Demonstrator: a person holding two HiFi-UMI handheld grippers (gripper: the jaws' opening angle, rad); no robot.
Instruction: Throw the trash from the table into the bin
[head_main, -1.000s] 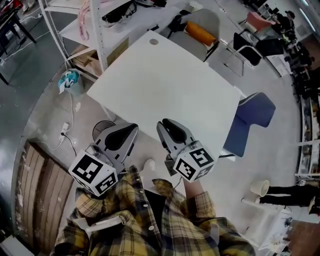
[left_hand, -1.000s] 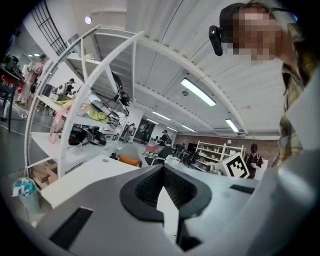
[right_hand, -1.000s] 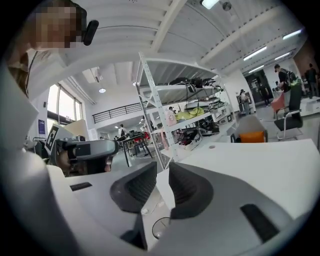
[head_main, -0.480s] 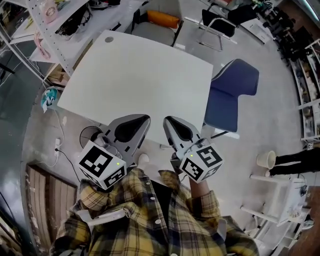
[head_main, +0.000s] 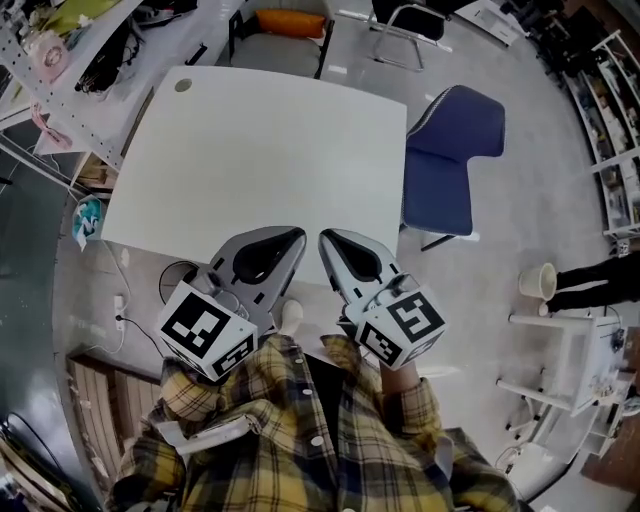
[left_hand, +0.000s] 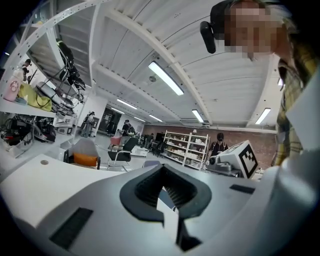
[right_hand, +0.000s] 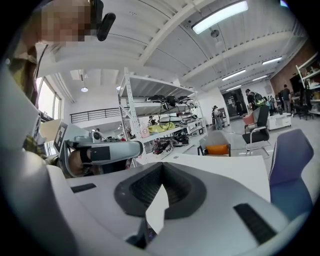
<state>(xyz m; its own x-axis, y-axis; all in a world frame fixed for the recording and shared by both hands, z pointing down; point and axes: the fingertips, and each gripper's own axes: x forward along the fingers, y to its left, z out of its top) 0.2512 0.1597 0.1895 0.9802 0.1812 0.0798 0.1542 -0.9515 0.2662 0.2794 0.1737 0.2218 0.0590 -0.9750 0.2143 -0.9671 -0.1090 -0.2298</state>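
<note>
The white table (head_main: 260, 150) lies in front of me, its top bare but for a round grommet (head_main: 182, 86); I see no trash on it. My left gripper (head_main: 297, 238) and right gripper (head_main: 326, 240) are held side by side over the table's near edge, close to my body and pointing roughly level across it. The left gripper (left_hand: 161, 169) has its jaws together with nothing between them. The right gripper (right_hand: 162, 167) has just been closing and now stands shut and empty. A dark round bin (head_main: 172, 285) stands on the floor under the table's near left corner.
A blue chair (head_main: 450, 160) stands at the table's right side and a chair with an orange cushion (head_main: 290, 22) at the far side. Metal shelving (head_main: 60, 60) runs along the left. A teal object (head_main: 86, 218) lies on the floor at left. A white cup (head_main: 538, 282) sits at right.
The view has swung so the table now lies squarely ahead instead of at a slant. Both grippers have moved with it and stay side by side at the near edge.
</note>
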